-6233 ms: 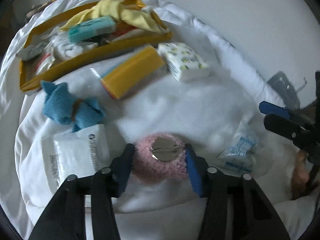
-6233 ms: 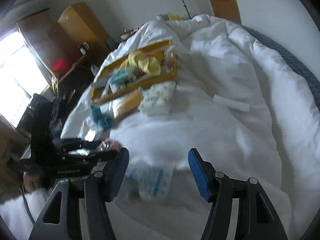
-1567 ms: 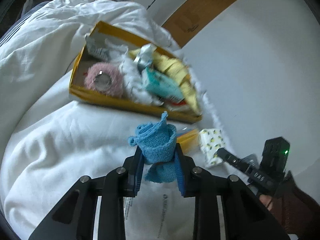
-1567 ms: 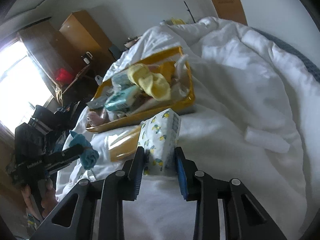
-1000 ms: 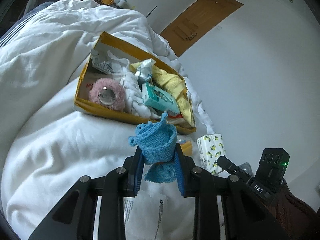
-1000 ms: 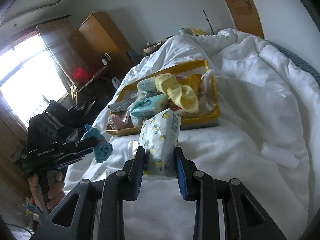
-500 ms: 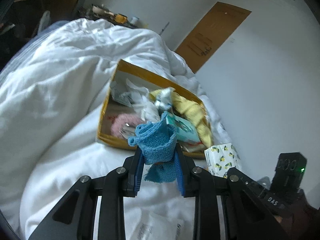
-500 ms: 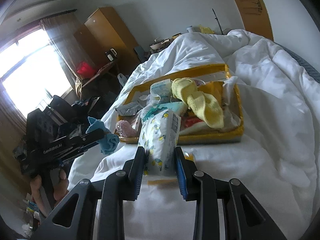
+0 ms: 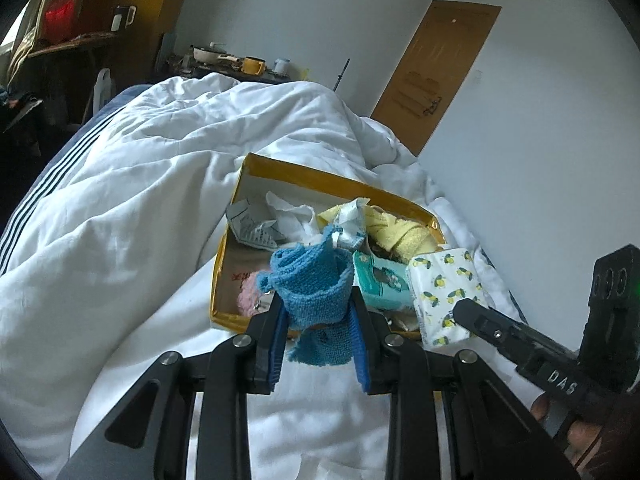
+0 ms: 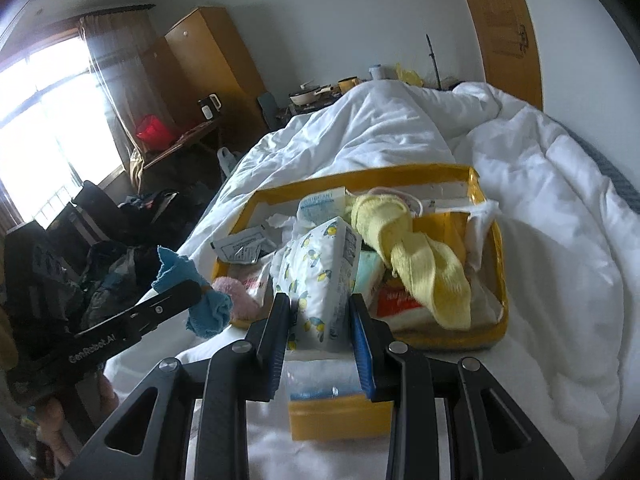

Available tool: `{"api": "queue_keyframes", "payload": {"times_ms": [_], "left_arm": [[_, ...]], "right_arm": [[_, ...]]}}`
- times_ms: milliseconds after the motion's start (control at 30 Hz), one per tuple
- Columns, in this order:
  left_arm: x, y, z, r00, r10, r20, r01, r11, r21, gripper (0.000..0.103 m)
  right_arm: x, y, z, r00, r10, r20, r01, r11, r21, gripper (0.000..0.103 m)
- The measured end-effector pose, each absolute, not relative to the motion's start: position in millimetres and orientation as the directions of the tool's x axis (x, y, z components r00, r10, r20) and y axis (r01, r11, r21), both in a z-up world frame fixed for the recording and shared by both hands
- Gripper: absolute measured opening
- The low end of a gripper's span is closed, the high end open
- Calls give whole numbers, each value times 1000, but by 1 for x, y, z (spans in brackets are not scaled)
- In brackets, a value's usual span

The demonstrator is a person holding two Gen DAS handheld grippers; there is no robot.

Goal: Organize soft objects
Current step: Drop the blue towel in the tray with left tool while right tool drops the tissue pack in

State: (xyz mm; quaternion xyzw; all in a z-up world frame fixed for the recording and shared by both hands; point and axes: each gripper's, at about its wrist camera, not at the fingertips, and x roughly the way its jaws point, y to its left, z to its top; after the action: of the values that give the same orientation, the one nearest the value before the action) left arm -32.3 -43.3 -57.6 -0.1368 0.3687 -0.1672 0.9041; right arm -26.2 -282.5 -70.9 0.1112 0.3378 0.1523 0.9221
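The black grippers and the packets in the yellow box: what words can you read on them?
"DAS" on the black right gripper.
"GenRobot.AI" on the black left gripper.
Print on the lemon-patterned white tissue pack, grey sachet and red packet in the yellow cardboard box: too blurred.

A white duvet (image 9: 152,184) covers the bed, and a striped sheet (image 9: 48,176) shows at its edge. Behind it stands a brown wooden door (image 9: 436,68) in the white wall (image 9: 540,128). A tall wooden wardrobe (image 10: 204,60) stands near the bright window (image 10: 48,120) with a thin curtain (image 10: 116,80). On a far shelf stand a pan (image 9: 208,53) and a yellow mug (image 9: 253,65). A red object (image 10: 154,133), perhaps a basin, lies on a dark table.
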Motion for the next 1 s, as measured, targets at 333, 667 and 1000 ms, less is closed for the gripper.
{"api": "queue_keyframes", "payload": {"times_ms": [333,667,1000], "left_arm": [[6,-57,-33,693,-332,-640,174,938,-298,27],[37,-57,-61,644,-401,-651,102,889,-446,27],[36,-71,-68,656,-379,-653,131,909,-396,70]], "right_arm": [[14,-285,-61,736,328,-593,-169,936,309,32],[34,-276,-75,732,290,-616,-135,949,286,34],[36,-279,-81,751,283,-597,-116,946,303,44]]}}
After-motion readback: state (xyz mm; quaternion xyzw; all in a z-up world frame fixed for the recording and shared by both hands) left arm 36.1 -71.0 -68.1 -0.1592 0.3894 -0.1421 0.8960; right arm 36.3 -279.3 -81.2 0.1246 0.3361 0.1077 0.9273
